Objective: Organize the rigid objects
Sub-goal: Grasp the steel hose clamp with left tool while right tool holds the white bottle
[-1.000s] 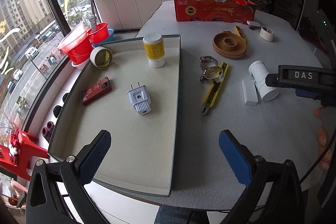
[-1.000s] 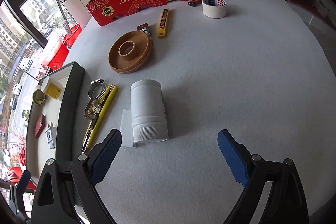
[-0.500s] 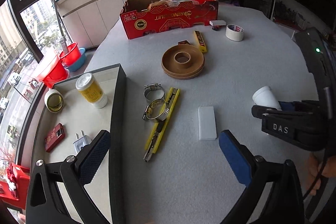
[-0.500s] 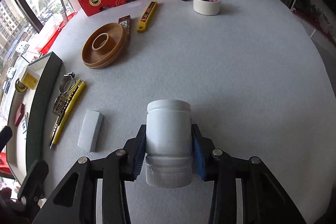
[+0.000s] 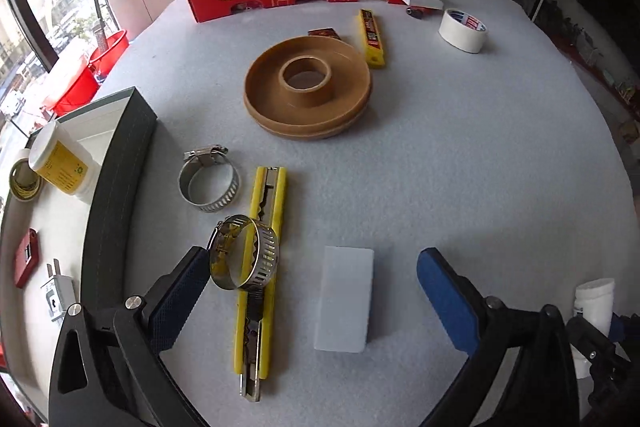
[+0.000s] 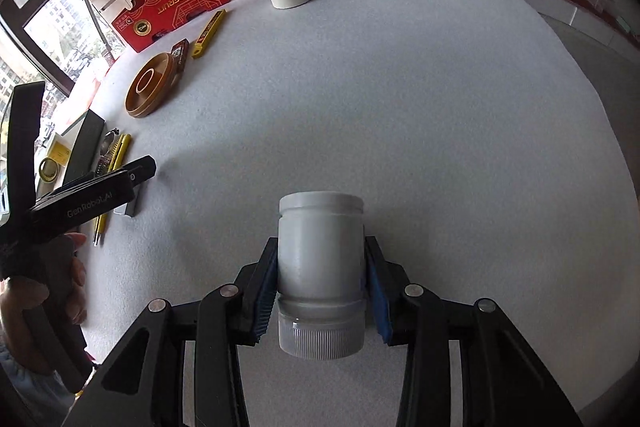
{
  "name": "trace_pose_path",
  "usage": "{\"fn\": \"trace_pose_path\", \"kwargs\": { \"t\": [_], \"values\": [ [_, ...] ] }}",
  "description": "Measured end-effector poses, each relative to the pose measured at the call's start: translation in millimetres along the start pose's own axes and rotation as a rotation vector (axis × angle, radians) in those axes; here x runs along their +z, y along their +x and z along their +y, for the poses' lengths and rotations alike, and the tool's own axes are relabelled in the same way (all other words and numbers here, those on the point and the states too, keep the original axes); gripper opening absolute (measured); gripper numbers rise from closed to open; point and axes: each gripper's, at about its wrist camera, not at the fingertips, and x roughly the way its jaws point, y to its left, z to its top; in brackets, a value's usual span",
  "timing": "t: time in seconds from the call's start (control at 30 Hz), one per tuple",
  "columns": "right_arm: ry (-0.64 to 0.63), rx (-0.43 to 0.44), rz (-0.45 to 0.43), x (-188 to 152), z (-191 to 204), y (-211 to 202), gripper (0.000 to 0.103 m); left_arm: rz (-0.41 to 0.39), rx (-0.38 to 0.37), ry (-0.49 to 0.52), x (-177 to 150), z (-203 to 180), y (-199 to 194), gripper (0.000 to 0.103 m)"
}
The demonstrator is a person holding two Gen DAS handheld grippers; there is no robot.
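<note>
**Q:** What are you seeing, left to right?

**A:** At far left, the grey tray (image 5: pixel 120 163) is holding a yellow-labelled jar (image 5: pixel 60 163). Your left gripper (image 5: pixel 312 291) is hovering spread wide over a white block (image 5: pixel 346 299), beside a yellow utility knife (image 5: pixel 260 267) with a hose clamp (image 5: pixel 244 253) resting on it.

**Q:** And on the right?

**A:** Your right gripper (image 6: pixel 320 287) is pinching a white plastic jar (image 6: pixel 320 251), lid toward you, above the felt table (image 6: pixel 400 107).

**Q:** Which step is this?

**A:** Likely you are carrying the jar to the tray; next, you are needing leftward travel, clearing your other gripper.
</note>
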Motion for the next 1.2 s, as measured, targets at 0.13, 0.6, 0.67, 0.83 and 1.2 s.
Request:
{"fn": "trace_pose_path", "kwargs": {
  "t": [0.13, 0.6, 0.67, 0.83, 1.2],
  "values": [
    [0.026, -0.023, -0.009, -12.1, -21.5, -8.2, 0.041, 0.016, -0.158, 0.113, -19.0, -55.0, -8.3, 0.103],
    [0.001, -0.082, -0.072, -31.9, -31.3, -15.7, 0.043, -0.063, -0.031, -0.05, -26.5, 19.6, -42.8, 0.103],
    [-0.016, -0.094, -0.08, -33.2, -29.1, -15.1, 0.043, -0.052, -0.031, -0.062, -26.1, 16.4, -38.2, 0.103],
    [-0.031, -0.094, -0.08, -32.8, -29.1, -14.5, 0.043, -0.076, -0.035, -0.009, -8.2, -13.6, -33.9, 0.103],
    [-0.034, -0.085, -0.08, -32.3, -30.0, -15.3, 0.043, -0.015, 0.061, -0.134, 4.3, 6.1, -2.6, 0.097]
  ]
}}
